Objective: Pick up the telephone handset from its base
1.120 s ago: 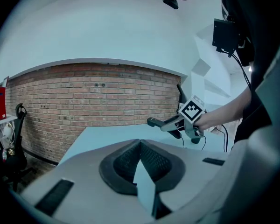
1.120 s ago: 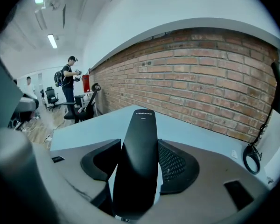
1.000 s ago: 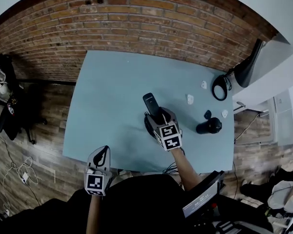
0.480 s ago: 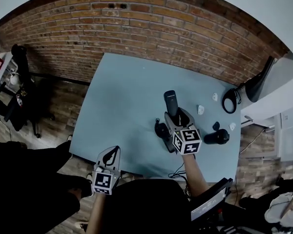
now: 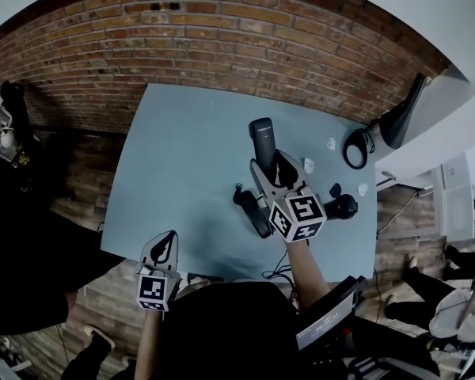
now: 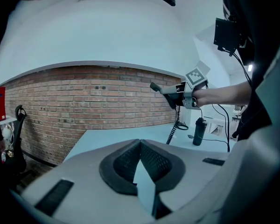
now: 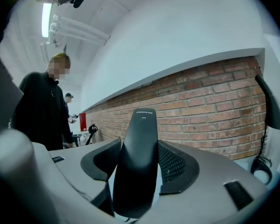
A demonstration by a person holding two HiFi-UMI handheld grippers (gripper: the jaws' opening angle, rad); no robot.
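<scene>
Jaws of right gripper around handset

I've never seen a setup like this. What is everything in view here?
table: one, pale blue, against the wall
brick wall: one, red-brown, behind the table
telephone handset: one, black, held above the table
telephone base: one, black, on the table near the front edge
cylinder: one, black, on the table's right side
small white pieces: three, white, scattered on the right side
desk lamp: one, black, far right corner
bystander: one, dark clothes, beyond the table
left hand-held gripper: one, grey, shut and empty, by the front edge
right hand-held gripper: one, grey, shut on the handset
</scene>
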